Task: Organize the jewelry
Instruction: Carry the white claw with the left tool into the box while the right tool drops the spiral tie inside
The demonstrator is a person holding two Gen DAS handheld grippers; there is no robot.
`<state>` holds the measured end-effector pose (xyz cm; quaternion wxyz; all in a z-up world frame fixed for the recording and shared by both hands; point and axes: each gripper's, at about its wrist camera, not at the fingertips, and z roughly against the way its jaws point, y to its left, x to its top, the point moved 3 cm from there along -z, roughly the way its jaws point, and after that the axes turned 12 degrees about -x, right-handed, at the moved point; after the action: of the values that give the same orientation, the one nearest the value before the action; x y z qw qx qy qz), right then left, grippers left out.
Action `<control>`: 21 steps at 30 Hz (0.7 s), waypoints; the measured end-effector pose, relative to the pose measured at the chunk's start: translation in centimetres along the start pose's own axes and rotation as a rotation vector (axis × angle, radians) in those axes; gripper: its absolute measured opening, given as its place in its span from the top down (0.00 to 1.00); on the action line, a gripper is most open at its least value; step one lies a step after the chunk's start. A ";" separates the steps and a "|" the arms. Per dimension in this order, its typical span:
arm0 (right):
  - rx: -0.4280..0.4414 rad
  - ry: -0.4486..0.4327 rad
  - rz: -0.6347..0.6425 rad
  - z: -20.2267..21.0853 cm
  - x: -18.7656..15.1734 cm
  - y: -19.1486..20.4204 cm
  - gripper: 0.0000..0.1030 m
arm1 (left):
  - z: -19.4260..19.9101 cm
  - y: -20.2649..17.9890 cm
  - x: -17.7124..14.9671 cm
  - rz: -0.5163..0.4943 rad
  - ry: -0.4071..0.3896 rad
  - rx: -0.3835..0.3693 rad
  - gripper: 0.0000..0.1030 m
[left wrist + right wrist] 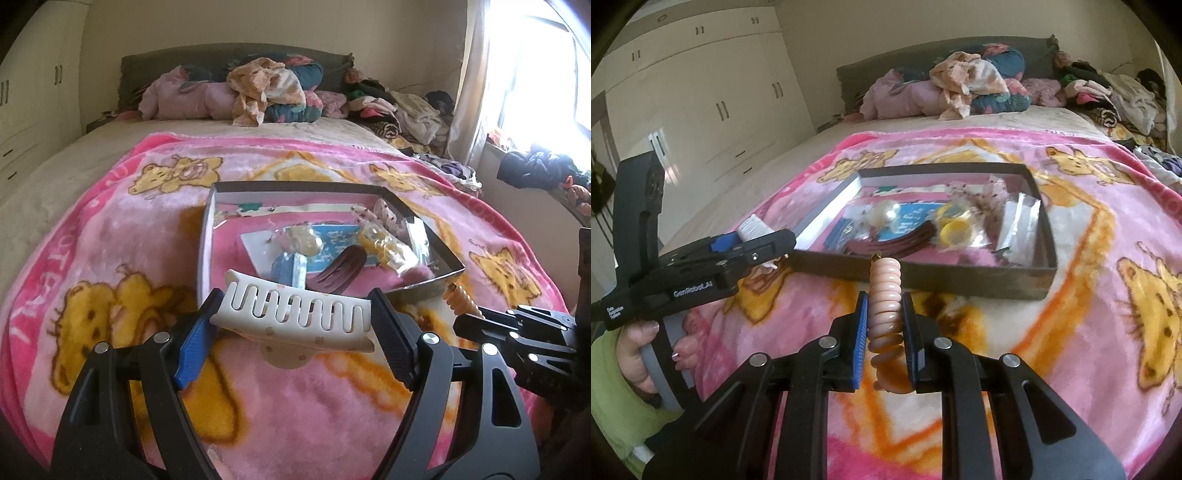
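Note:
My left gripper (295, 314) is shut on a white claw hair clip (295, 314), held by its two ends just in front of the near edge of a shallow dark box (417, 218). My right gripper (885, 317) is shut on a peach spiral hair tie (884, 295), held near the box's front wall (923, 275). The box holds several items: a brown hair clip (894, 242), yellow rings in a clear bag (955, 225), blue cards (332, 247) and small packets. The right gripper shows in the left wrist view (476, 317), the left one in the right wrist view (757, 243).
The box lies on a pink blanket with yellow bears (122, 258) spread over a bed. Pillows and piled clothes (266, 88) sit at the headboard and along the right side. White wardrobes (713, 99) stand on the left, a bright window (535, 74) on the right.

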<state>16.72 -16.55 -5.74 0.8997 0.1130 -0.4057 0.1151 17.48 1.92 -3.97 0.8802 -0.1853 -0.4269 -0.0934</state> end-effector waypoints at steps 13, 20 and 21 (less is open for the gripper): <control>-0.071 -0.016 -0.040 -2.7 3.8 -4.5 0.83 | -4.5 -2.4 3.1 -0.032 0.006 -0.045 0.33; -0.108 -0.026 -0.055 -4.5 6.4 -6.8 0.83 | -7.6 -3.7 4.4 -0.065 0.019 -0.073 0.33; -0.113 -0.025 -0.058 -4.8 6.7 -7.1 0.83 | -8.0 -3.8 4.5 -0.069 0.021 -0.074 0.33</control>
<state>26.53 -21.12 -4.54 0.9024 0.0753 -0.4194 0.0646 24.75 -4.83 -4.01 0.8735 -0.2018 -0.4199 -0.1413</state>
